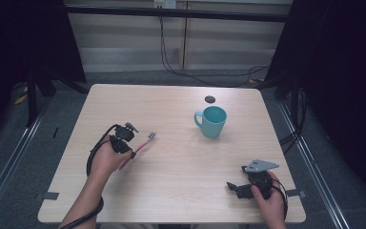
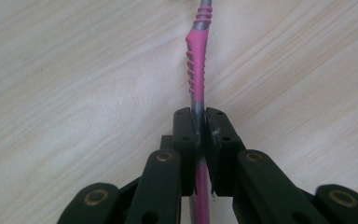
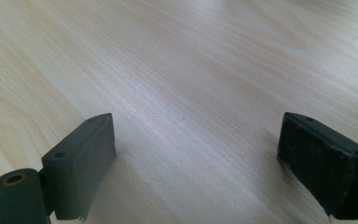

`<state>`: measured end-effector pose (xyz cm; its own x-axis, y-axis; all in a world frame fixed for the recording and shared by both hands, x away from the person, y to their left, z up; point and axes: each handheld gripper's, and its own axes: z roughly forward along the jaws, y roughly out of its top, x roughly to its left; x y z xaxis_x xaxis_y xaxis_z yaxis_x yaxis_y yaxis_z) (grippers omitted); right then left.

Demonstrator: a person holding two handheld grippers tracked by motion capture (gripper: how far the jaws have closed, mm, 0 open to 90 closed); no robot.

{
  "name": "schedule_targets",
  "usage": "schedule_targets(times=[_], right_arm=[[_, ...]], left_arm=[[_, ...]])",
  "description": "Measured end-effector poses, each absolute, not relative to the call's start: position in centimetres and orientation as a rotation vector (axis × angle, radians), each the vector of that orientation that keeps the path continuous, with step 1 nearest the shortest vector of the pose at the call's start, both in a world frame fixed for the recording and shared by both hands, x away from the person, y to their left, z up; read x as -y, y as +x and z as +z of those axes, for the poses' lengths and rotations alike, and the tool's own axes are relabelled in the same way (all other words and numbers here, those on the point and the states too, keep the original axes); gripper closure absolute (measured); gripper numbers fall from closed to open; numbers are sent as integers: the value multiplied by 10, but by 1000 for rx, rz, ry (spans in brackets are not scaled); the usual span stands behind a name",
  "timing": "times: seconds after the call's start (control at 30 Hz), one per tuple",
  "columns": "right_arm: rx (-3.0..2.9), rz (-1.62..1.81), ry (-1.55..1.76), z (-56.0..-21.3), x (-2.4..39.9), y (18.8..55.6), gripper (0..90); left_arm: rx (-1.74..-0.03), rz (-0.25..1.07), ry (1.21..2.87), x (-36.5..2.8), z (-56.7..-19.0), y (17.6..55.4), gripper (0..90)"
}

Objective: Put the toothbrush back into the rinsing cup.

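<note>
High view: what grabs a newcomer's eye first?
The teal mug standing upright right of the table's centre, handle to the left. Next, the pink toothbrush on the left, clamped in the left tongs; the right tongs sit open near the front right edge.

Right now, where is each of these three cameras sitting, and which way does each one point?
High view: above the person's side, looking forward and down on the table; both forearms, left gripper, right gripper show.
Left gripper view: rides the left gripper, looking along its jaws shut on the pink toothbrush.
Right gripper view: rides the right gripper, its jaws wide apart over bare wood.
Shared: high and left gripper views both show the toothbrush; the mug stands farther off.
</note>
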<state>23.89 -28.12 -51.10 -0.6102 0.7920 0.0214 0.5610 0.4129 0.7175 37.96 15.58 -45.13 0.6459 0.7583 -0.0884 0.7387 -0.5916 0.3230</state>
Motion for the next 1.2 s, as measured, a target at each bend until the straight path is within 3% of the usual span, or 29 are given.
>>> schedule_targets(times=[0.93,1.2], right_arm=[[-2349,1012,1184,-510,279,243,123],[-2301,1101,1258,-493,272,259,144]], left_arm=[[-1089,139,2325,-130,-436,388,836],[-1069,120,2283,-126,-433,387,836]])
